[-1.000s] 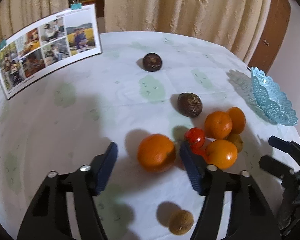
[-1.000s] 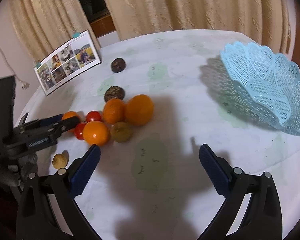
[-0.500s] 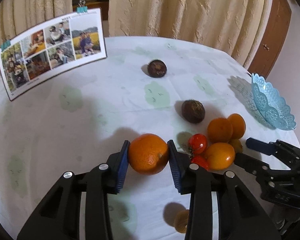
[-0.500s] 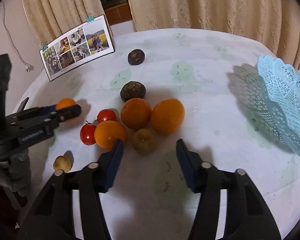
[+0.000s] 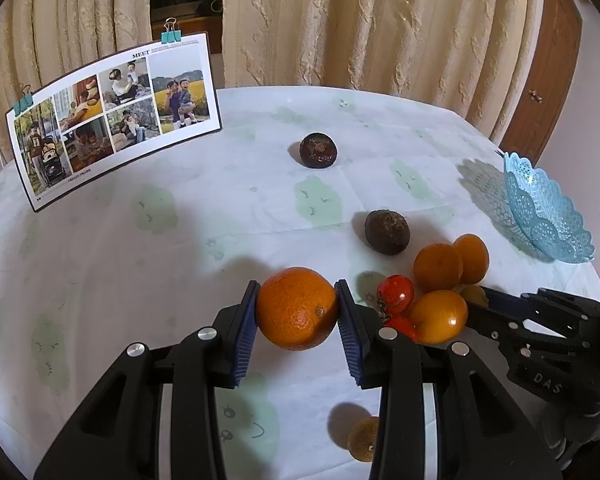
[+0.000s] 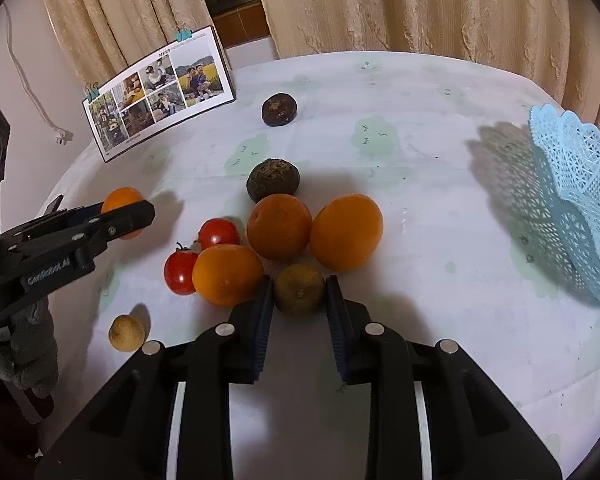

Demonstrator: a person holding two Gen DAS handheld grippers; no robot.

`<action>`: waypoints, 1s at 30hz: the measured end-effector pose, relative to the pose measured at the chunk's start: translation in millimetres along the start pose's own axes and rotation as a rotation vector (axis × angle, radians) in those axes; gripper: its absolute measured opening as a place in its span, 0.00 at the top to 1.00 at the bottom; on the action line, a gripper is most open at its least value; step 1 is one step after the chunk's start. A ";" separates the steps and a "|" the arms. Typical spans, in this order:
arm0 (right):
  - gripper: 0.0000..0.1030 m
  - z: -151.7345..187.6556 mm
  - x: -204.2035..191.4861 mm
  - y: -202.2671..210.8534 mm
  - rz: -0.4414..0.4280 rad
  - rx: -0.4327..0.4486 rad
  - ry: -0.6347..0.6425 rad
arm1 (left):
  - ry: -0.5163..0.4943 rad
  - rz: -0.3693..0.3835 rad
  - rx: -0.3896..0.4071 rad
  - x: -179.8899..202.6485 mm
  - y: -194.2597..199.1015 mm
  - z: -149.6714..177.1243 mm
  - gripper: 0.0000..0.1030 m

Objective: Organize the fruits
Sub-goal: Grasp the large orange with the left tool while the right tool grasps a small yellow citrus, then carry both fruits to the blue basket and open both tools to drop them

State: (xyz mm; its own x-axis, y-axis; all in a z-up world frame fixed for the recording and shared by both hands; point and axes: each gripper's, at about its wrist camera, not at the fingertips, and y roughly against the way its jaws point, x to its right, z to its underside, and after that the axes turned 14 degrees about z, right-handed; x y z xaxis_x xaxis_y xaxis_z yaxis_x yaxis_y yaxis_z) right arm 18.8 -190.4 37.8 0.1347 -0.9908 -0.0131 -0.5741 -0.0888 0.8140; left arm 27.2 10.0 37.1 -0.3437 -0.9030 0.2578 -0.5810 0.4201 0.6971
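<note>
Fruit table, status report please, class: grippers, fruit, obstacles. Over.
Left gripper shut on the large orange. Right gripper shut on the small greenish fruit. Blue basket empty as far as shown, path to it clear.

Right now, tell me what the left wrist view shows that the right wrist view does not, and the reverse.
Only the left wrist view shows the left hand-held gripper from behind, both pads pressed on the big orange.

Only the right wrist view shows the right hand-held gripper closed on the small greenish-brown fruit, plus the white cord and plug on the wall and the gloved hand.

Both show the photo card, two dark fruits, the orange and tomato cluster, the small yellowish fruit and the blue basket.
</note>
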 end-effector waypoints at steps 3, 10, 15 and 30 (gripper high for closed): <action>0.74 2.1 6.0 10.7 -0.006 0.023 -0.030 | -0.006 -0.008 0.007 2.7 2.3 -0.4 0.63; 0.74 1.9 40.4 43.6 0.037 0.112 -0.132 | -0.029 -0.011 0.013 18.8 4.4 -3.1 0.63; 0.74 -1.1 77.7 66.5 0.099 0.189 -0.227 | -0.057 -0.023 0.017 35.2 2.1 -8.0 0.63; 0.74 -0.9 175.9 71.0 0.230 0.237 -0.396 | -0.132 -0.020 0.018 87.1 -10.1 -22.0 0.63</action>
State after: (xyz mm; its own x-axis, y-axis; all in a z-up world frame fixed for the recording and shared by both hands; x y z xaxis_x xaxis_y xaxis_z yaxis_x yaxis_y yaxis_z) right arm 2.5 -370.9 93.8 -0.3064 -0.9460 -0.1057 -0.7263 0.1606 0.6684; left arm 19.3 -74.8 67.2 -0.4259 -0.8918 0.1529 -0.6010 0.4051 0.6889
